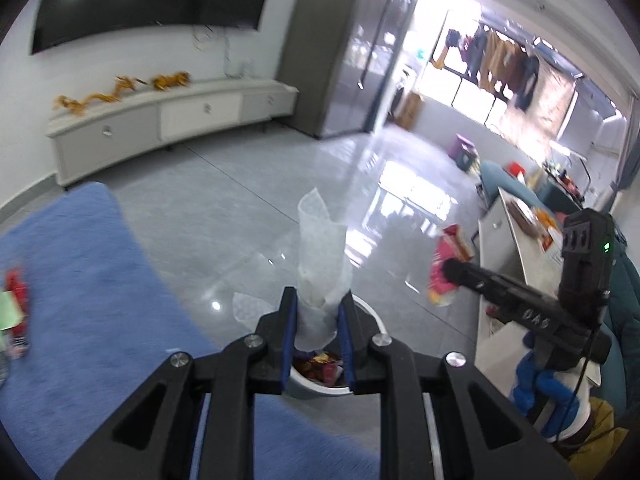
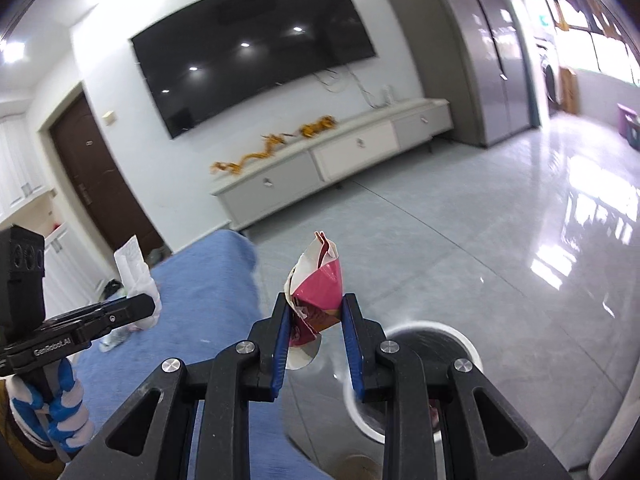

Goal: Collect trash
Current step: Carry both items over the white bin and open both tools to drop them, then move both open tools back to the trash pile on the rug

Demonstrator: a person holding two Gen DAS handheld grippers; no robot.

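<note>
While the left gripper (image 1: 317, 322) pinches a crumpled white tissue (image 1: 320, 256) between its blue pads, it hangs above a white bin (image 1: 362, 308) that holds colourful wrappers. The bin stands on glossy grey floor tiles (image 1: 248, 208), beside a blue rug (image 1: 92, 280). The right gripper (image 2: 314, 322) is closed on a crushed pink snack packet (image 2: 320, 280), held upright above the floor near the bin's rim (image 2: 468, 340). A television (image 2: 256, 52) hangs on the far wall over a long white cabinet (image 2: 352, 152).
</note>
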